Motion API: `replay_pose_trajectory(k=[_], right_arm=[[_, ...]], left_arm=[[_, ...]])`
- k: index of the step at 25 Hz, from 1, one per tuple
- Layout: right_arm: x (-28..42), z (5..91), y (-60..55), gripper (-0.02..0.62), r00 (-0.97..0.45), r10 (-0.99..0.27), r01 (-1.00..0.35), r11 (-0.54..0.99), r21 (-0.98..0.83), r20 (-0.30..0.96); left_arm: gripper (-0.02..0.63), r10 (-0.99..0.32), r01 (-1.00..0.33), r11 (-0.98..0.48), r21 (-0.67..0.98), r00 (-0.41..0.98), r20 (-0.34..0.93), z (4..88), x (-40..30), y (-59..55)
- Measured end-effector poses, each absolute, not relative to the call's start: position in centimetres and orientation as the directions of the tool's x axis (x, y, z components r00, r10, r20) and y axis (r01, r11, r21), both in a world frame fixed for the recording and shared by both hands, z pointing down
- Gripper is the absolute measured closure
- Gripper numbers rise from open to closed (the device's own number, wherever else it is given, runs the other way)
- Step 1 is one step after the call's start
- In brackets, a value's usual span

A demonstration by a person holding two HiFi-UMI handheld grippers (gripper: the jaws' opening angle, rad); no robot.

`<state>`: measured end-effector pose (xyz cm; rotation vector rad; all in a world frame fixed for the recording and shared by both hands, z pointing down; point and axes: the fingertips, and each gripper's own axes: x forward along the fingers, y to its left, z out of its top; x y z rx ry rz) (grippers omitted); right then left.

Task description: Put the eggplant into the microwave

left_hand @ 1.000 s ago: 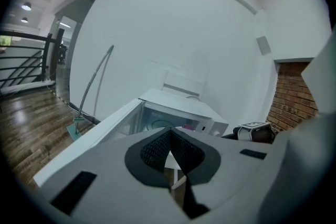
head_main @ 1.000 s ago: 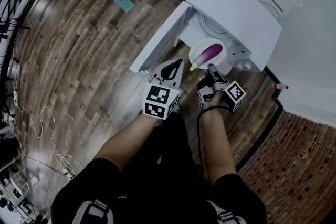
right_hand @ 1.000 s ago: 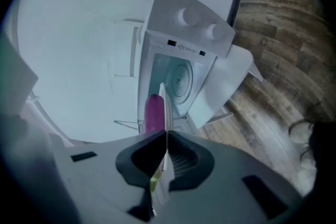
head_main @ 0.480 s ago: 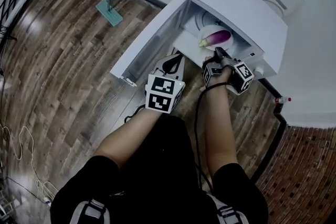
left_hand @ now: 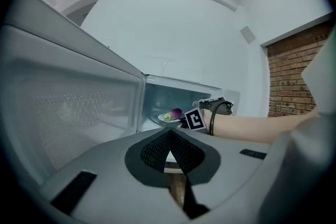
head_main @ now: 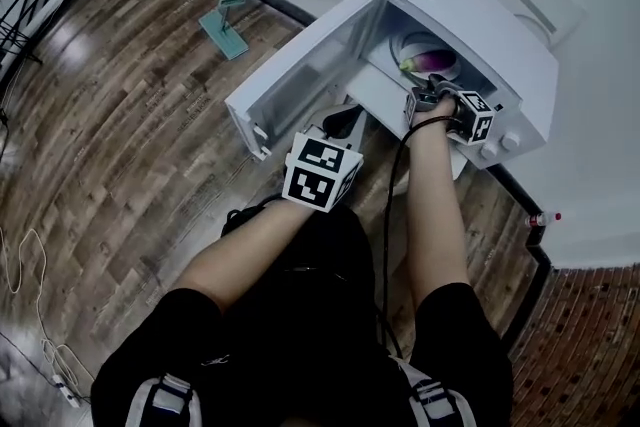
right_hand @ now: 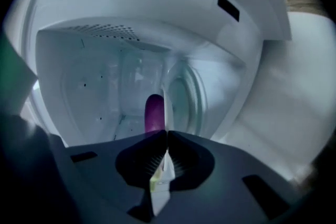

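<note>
The white microwave stands with its door swung open to the left. A purple eggplant with a green stem lies on a white plate just inside the cavity. My right gripper reaches into the opening, shut on the plate's near rim. In the right gripper view the eggplant shows beyond the shut jaws, with the plate edge between them. My left gripper hangs in front of the door, shut and holding nothing. From the left gripper view the eggplant sits inside the cavity.
A green mop head on a pole rests on the wood floor at the back left. A small bottle lies by the wall at right, near brick paving. A cable trails on the left floor.
My right gripper carried the plate with the eggplant forward and down, from in front of the microwave into its cavity. My left gripper sank lower beside the open door.
</note>
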<state>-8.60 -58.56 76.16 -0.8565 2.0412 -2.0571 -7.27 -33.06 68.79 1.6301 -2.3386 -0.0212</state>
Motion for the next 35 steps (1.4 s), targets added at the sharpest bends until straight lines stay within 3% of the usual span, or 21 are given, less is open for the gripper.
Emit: replay_pose_trajectory(k=[6,16,22,26,27,29,32,35], right_arm=[[-9.8,76.7,-60.7,0.572,-0.805,-0.492,-0.365,-0.028,-0.931,0.331],[-9.9,76.8,-61.4,0.546,-0.707,-0.535,-0.645,0.219,-0.732,0.463],[-8.6,76.2,-61.3,0.472,-0.572,-0.671,-0.815,0.402,-0.417,0.471],[-7.3,75.3,-60.8,0.425,-0.571,-0.72,-0.814,0.43,-0.391,0.396],[-6.9,75.3,-60.6,0.426,-0.579,-0.719,-0.804,0.426,-0.415,0.385],[-6.0,75.4,-59.7,0.581,-0.621,-0.687,-0.764,0.423,-0.487,0.377],[-4.9,75.0,-57.4,0.581,-0.715,-0.626,-0.676,0.506,-0.535,0.311],[-3.3,74.1,-54.7,0.583,-0.772,-0.6,-0.624,0.65,-0.434,0.211]], left_arm=[[0.606,-0.9,-0.893,0.41,0.187,-0.362,0.242,69.8,-8.0,-31.4],[0.606,-0.887,-0.882,0.431,0.191,-0.375,0.271,70.7,-7.3,-30.6],[0.606,-0.89,-0.889,0.421,0.179,-0.368,0.269,70.3,-7.1,-30.9],[0.606,-0.892,-0.888,0.42,0.185,-0.366,0.267,70.5,-7.1,-31.1],[0.606,-0.892,-0.889,0.419,0.186,-0.365,0.266,70.5,-7.0,-31.2],[0.606,-0.894,-0.89,0.415,0.187,-0.362,0.264,70.5,-6.8,-31.4],[0.606,-0.899,-0.896,0.404,0.185,-0.352,0.259,70.6,-6.5,-31.9],[0.606,-0.906,-0.901,0.393,0.183,-0.345,0.246,70.8,-6.6,-32.7]])
